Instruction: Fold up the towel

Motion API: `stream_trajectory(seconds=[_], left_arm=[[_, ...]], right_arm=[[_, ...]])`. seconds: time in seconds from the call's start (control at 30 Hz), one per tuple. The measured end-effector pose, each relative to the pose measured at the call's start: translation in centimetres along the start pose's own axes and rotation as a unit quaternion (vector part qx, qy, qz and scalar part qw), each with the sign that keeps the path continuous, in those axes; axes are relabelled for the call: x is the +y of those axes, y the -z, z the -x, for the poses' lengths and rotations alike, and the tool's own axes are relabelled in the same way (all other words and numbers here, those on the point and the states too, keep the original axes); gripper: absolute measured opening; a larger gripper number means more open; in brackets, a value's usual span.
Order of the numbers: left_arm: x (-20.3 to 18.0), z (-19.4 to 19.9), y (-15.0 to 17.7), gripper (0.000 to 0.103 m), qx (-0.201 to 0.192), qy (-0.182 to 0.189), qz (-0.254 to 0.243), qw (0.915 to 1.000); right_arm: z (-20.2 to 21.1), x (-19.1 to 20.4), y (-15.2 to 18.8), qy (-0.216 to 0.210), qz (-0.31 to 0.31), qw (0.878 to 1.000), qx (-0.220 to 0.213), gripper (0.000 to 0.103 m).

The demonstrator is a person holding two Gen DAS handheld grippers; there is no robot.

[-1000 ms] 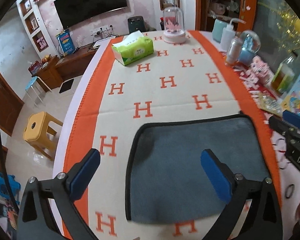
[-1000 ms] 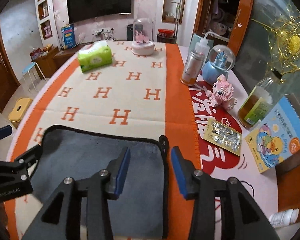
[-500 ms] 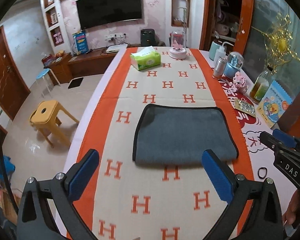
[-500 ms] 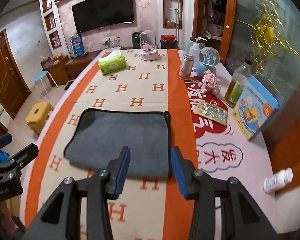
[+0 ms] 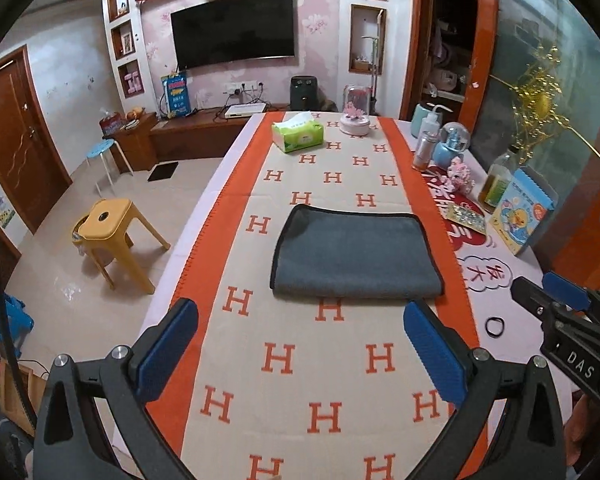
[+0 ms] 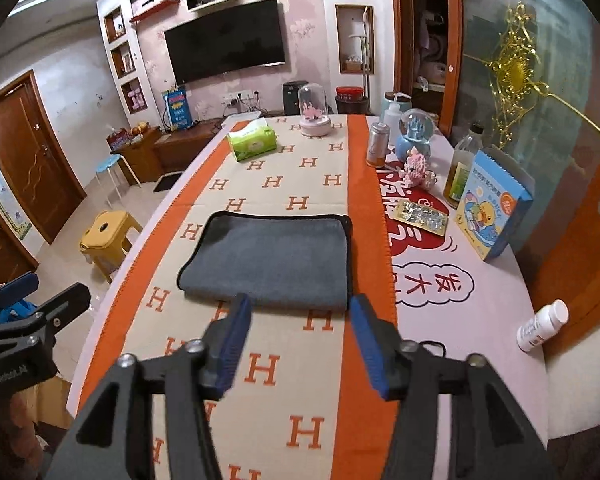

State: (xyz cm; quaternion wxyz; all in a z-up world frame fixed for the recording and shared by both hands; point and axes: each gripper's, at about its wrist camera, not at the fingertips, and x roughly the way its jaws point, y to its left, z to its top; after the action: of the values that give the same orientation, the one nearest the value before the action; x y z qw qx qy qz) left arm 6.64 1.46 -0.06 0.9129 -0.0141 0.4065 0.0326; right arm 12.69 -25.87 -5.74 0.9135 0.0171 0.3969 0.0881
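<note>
A grey towel with black trim (image 5: 353,254) lies folded flat on the orange and cream H-pattern table cloth (image 5: 300,364); it also shows in the right wrist view (image 6: 272,258). My left gripper (image 5: 300,344) is open wide and empty, held back from the towel's near edge. My right gripper (image 6: 298,338) is open and empty, just short of the towel's near right part. The right gripper also shows at the right edge of the left wrist view (image 5: 555,312). The left gripper shows at the left edge of the right wrist view (image 6: 28,312).
A green tissue box (image 5: 298,134) and a glass dome (image 5: 355,110) stand at the far end. Bottles, a snow globe (image 6: 413,134), a pink toy, a blister pack (image 6: 419,216) and a book (image 6: 489,208) line the right side. A white bottle (image 6: 541,326) lies near the right edge. A yellow stool (image 5: 112,236) stands on the floor left.
Both grippers have pulled back and up from the towel toward the near end of the table. The right gripper's fingers have opened wider. The towel has not moved.
</note>
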Motion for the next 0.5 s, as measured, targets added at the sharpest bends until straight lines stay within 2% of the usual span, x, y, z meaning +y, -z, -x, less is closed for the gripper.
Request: stream_trajectory(seconds=[0.27, 0.4, 0.5], left_arm=[[-1.4, 4.1, 1.4, 0.102, -0.008, 0.022, -0.001, 0.9997], [-1.3, 5.1, 1.7, 0.102, -0.001, 0.038, 0.007, 0.9993], [-1.0, 5.6, 1.8, 0.102, -0.002, 0.034, 0.005, 0.9994]], right_arm=[[3.9, 1.0, 1.6, -0.003, 0.015, 1.0, -0.013, 0.056], [4.9, 1.4, 2.3, 0.003, 0.012, 1.0, -0.016, 0.056], [5.5, 1.7, 2.7, 0.001, 0.007, 1.0, -0.013, 0.056]])
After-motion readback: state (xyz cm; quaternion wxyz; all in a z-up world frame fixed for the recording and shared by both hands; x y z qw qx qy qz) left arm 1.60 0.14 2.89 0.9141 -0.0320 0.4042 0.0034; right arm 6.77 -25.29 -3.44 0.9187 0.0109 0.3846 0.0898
